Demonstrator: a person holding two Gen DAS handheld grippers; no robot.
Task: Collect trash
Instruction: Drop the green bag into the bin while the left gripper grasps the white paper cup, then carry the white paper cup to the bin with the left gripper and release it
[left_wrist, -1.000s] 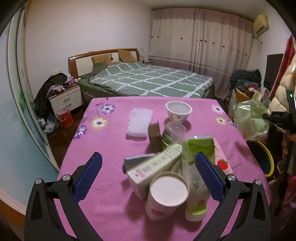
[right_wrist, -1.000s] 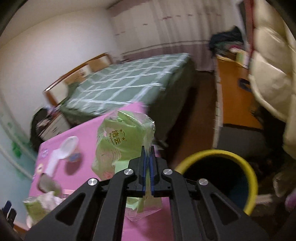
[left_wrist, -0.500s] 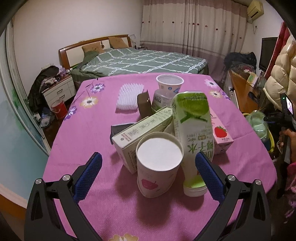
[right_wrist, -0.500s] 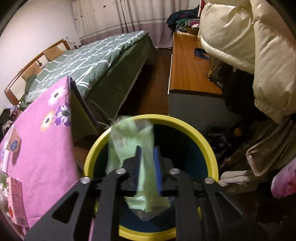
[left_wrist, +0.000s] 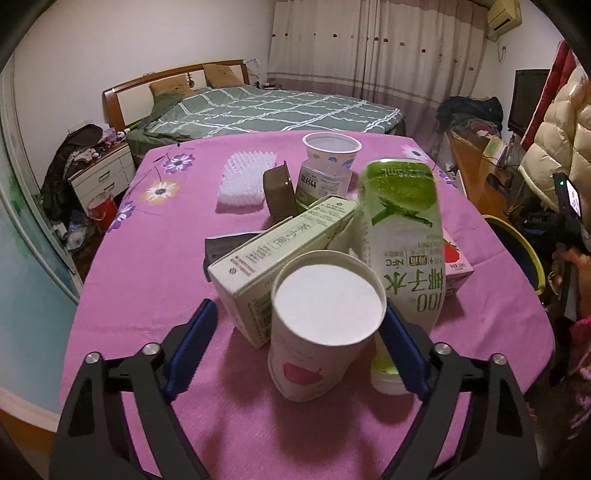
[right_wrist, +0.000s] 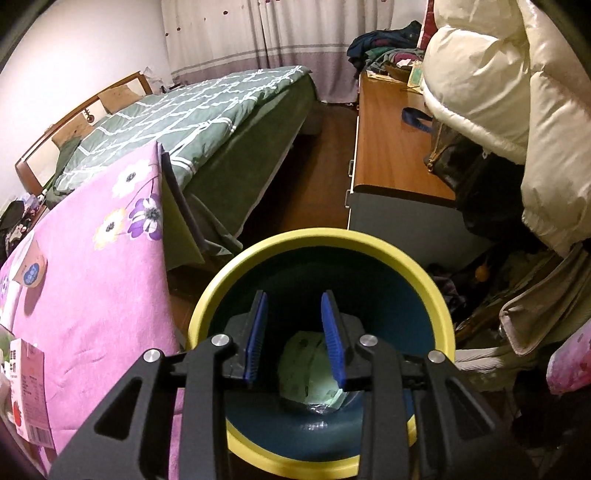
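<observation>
Where right tongs (right_wrist: 294, 338) gripped the green bag (right_wrist: 312, 369), they part; left tongs (left_wrist: 295, 347) narrow around paper cup (left_wrist: 325, 325).

Behind the bed (left_wrist: 266, 110) hangs a striped curtain (left_wrist: 376, 48). Left of the bed stands a white nightstand (left_wrist: 101, 173); right of it, a wooden dresser (right_wrist: 391, 147) and a cream puffer jacket (right_wrist: 491, 92).

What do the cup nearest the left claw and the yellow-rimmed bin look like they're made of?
Cup: likely paper, matte white with a rolled rim and a printed pink mark. Bin: probably plastic, with a smooth, seamless yellow rim and a dark teal, slightly glossy inner wall.
</observation>
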